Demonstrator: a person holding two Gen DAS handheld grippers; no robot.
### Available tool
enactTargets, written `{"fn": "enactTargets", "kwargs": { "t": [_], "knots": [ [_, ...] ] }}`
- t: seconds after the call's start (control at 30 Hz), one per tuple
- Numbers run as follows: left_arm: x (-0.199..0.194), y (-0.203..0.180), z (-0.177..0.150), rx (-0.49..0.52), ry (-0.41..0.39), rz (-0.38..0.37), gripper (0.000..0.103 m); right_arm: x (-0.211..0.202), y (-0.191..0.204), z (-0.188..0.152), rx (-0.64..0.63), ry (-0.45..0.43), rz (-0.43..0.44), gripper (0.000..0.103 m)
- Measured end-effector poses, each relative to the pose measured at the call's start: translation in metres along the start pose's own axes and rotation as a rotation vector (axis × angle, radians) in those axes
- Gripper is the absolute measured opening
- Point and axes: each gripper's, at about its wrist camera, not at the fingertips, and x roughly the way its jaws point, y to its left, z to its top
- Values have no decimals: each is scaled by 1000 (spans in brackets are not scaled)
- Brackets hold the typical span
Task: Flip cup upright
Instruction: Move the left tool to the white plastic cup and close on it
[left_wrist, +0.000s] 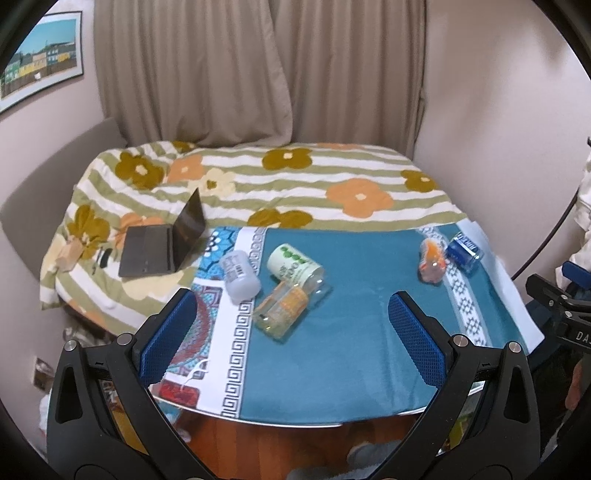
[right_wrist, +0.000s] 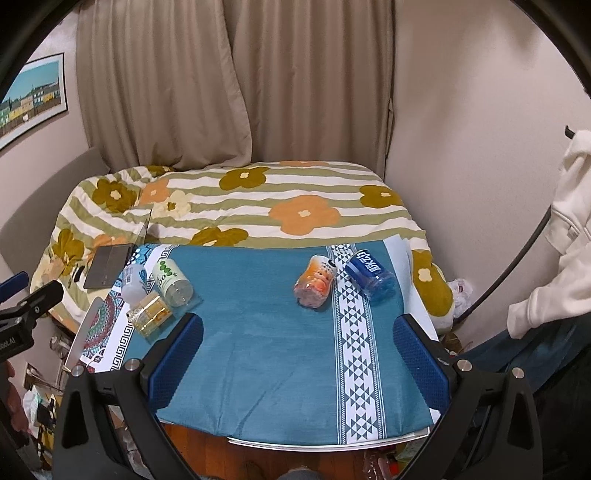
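Three cups (left_wrist: 280, 291) left, two (right_wrist: 343, 280) right, on table (right_wrist: 258, 369).

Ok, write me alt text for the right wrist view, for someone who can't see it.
Five cups lie on their sides on a teal tablecloth: an orange cup and a blue cup at right, and a green-print cup, a yellow cup and a frosted white cup at left. The right tool is open and empty.

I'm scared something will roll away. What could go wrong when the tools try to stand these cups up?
1. The green-label cup, orange-label cup and frosted cup lie touching; grabbing one may push the others.
2. The blue cup lies near the table's right edge and might roll off.
3. The cloth could bunch and tip a cup over.
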Motion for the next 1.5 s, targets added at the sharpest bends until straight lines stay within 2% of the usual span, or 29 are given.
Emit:
{"fn": "enactTargets", "kwargs": {
  "t": [0.23, 0.43, 0.6, 0.77, 0.93, 1.1, 1.4, 1.5],
  "knots": [
    [32, 38, 4, -27, 65, 21, 103, 17, 34, -5, -11, 19, 30, 103],
    [81, 65, 13, -79, 155, 38, 103, 54, 57, 2, -16, 59, 78, 103],
    [129, 81, 22, -146, 227, 67, 103, 89, 76, 14, -91, 62, 114, 103],
    [175, 89, 28, -201, 297, 83, 103, 131, 88, 27, -136, 88, 159, 103],
    [218, 94, 29, -243, 360, 92, 103, 174, 93, 33, -148, 162, 203, 103],
    [259, 98, 20, -293, 451, 106, 103, 210, 97, 36, -186, 225, 211, 103],
    [302, 106, 10, -320, 539, 141, 103, 258, 106, 33, -234, 306, 237, 103],
    [313, 108, 7, -328, 568, 144, 95, 268, 110, 31, -241, 331, 252, 103]
  ]
}}
